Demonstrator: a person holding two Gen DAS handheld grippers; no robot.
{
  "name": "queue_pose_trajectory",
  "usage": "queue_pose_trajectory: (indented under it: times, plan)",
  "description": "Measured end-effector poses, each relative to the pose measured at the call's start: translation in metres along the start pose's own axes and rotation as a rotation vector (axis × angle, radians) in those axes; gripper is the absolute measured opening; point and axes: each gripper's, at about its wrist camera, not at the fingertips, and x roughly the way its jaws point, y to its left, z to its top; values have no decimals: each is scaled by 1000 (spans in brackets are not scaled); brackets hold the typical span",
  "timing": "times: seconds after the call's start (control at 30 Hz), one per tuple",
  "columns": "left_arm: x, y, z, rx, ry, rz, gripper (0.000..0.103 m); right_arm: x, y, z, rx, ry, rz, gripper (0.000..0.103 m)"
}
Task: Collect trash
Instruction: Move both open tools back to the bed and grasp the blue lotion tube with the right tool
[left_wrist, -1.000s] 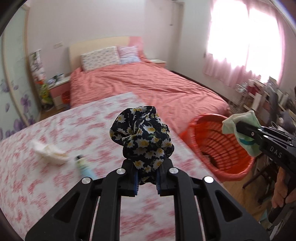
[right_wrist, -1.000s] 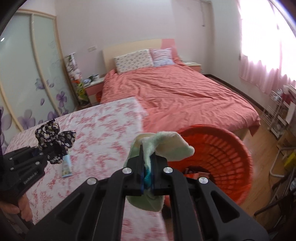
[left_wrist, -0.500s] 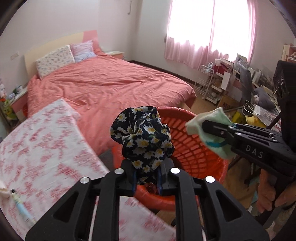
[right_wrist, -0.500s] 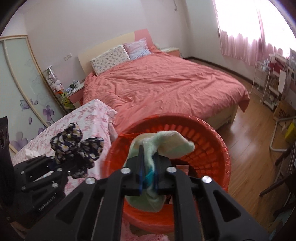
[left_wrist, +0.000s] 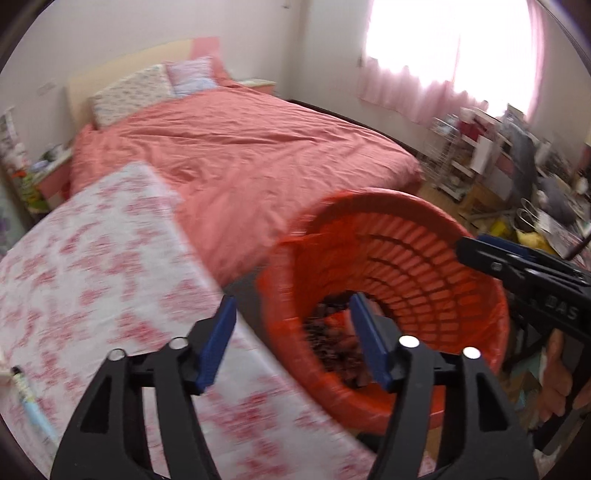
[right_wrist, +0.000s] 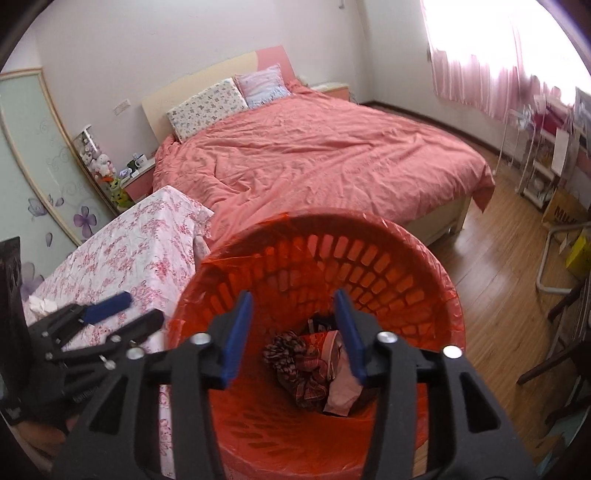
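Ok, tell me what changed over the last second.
Both grippers swung from the table to the red basket and let go: left gripper dropped the floral cloth, right gripper the green cloth; jaws are opening, empty. The tube stays on the table.

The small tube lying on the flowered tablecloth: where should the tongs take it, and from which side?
Probably across the middle of the tube, coming down from above. It lies flat on the tablecloth, long and thin, so closing across its narrow width suits it. The picture is blurred and shows only part of it at the frame's edge, so its cap end is unclear.
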Motion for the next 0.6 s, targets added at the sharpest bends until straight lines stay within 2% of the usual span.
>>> queue_pose_trajectory:
  times: [0.1,0.23,0.3,0.4,0.5,0.6]
  plan:
    - [-22,27,-10,-50,-23,60,78,-11,26,-3,-56,-29,13,61]
    - [-51,67,-26,-85,-41,158,82,-22,67,-9,-121,-52,62,67]
    - [-68,92,-41,-104,-44,245,85,-25,93,-15,-157,-53,94,69]
    - [-86,126,-59,-128,-51,330,85,-25,134,-28,-201,-43,148,72]
    - [-108,167,-85,-166,-47,445,89,-17,182,-45,-256,-15,183,73]
    - [-126,205,-105,-233,-49,501,90,-7,224,-60,-304,14,190,74]
